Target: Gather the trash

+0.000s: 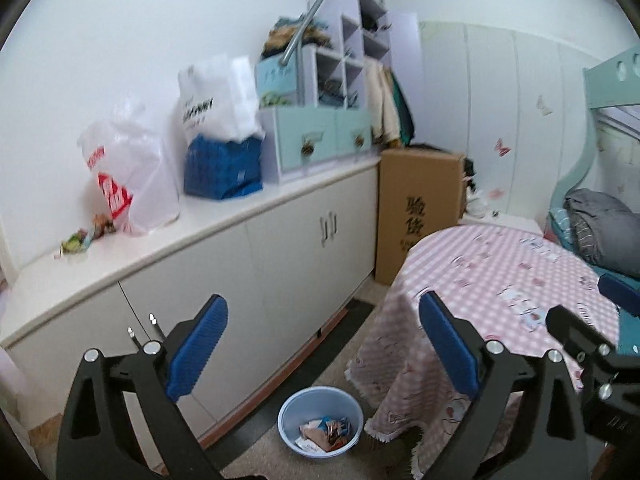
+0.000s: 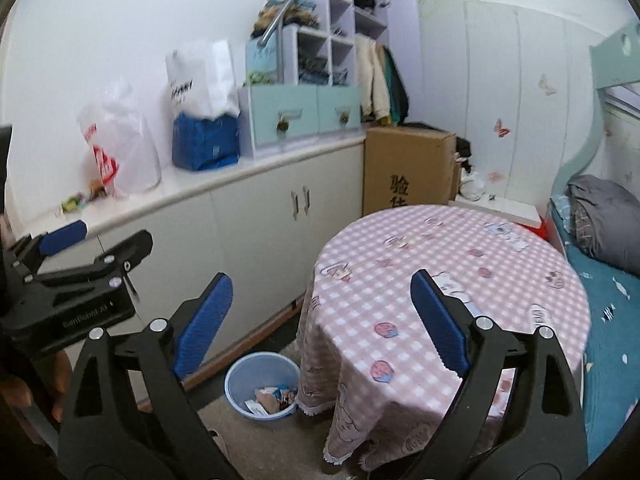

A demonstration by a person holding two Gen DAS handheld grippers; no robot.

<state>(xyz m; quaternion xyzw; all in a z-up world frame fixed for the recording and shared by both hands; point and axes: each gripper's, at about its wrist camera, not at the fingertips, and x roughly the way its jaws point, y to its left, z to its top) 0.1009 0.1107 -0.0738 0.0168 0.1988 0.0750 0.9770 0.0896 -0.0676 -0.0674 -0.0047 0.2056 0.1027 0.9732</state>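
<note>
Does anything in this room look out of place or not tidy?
Yes. A few crumpled wrappers lie loose on the white cabinet top, beside the plastic bag, while other trash is already in the blue bin on the floor. Both grippers, left and right, are open and empty.

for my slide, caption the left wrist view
Open left gripper above round blue plastic bin holding wrappers.

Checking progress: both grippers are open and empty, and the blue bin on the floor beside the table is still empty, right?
Not quite. The bin already holds wrappers, as the left wrist view shows. The rest stands: left gripper and right gripper are open and empty, and the bin sits beside the table.
</note>
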